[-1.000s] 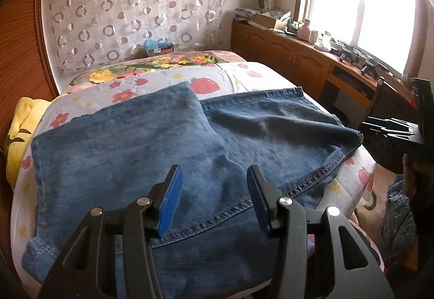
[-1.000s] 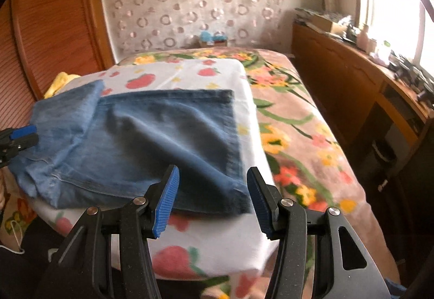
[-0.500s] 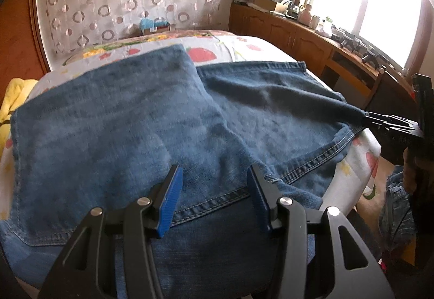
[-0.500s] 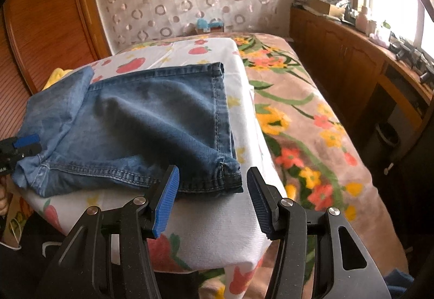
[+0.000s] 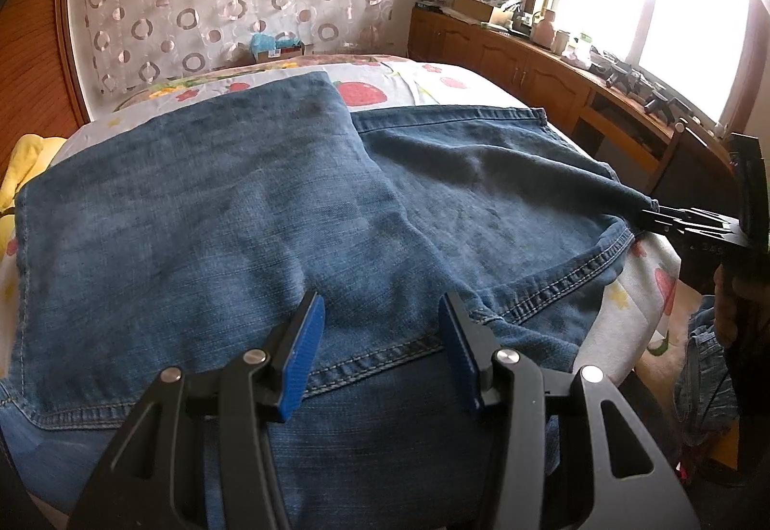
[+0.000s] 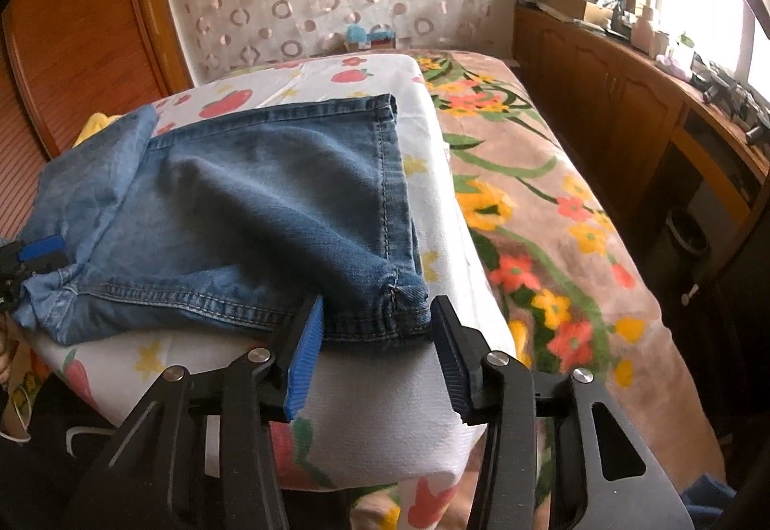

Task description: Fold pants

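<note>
The jeans (image 5: 269, 212) lie partly folded on a strawberry sheet (image 6: 385, 424). The left gripper (image 5: 380, 352) stands open over the near seam. The right gripper (image 6: 373, 345) is closing around the hem corner (image 6: 404, 294), pads not yet pressing, likely so both can lift one edge together.

Both wrist views look steeply down, close over the jeans (image 5: 269, 212), from opposite ends

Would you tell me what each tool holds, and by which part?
Nothing yet: the right tool is closing its jaws around the jeans' hem corner; the left tool stands open.
</note>
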Motion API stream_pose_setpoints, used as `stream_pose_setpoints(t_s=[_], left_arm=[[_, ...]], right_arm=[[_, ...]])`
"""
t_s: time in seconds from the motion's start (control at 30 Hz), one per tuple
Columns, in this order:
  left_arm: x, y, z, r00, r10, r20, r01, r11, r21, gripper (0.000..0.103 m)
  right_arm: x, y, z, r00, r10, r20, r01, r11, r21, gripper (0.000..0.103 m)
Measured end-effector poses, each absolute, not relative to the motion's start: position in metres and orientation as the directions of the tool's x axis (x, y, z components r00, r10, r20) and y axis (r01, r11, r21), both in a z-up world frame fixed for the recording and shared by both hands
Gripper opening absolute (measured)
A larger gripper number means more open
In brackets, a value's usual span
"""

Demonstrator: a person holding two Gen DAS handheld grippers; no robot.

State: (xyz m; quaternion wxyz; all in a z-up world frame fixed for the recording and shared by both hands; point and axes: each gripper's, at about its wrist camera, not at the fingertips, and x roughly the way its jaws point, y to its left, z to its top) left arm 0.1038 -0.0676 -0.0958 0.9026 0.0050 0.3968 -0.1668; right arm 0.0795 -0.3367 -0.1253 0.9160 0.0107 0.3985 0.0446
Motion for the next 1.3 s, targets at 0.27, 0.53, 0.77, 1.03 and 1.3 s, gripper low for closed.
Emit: stream_pose_setpoints(t_s=[0.27,0.53,0.77,1.03,1.3], left_arm=[[0.104,-0.068,-0.095,0.640,-0.294,-0.710,0.310,0.944,-0.111,0.049],[0.104,-0.068,-0.095,0.639,-0.296,-0.710,0.310,0.944,-0.114,0.049],[0.104,-0.060,-0.087,0.633,-0.306,-0.711,0.292,0.945,-0.147,0.049],[0.099,-0.044,-0.067,0.679,-0.285,-0.676,0.269,0.954,-0.133,0.049],[0.085,-0.019,-0.048,0.728,-0.270,-0.631,0.243,0.961,-0.131,0.049]], right_arm=[[0.082,-0.341,-0.127,0.687,0.096,-0.720,-0.065,0.995,0.070,0.032],[0.078,-0.341,-0.114,0.709,0.141,-0.691,-0.094,0.990,0.106,0.015],[0.069,-0.326,-0.073,0.769,0.173,-0.615,-0.143,0.985,0.099,0.015],[0.068,-0.286,-0.021,0.815,0.235,-0.530,-0.251,0.967,0.043,0.014],[0.076,-0.224,0.023,0.822,0.334,-0.461,-0.386,0.922,-0.020,0.014]])
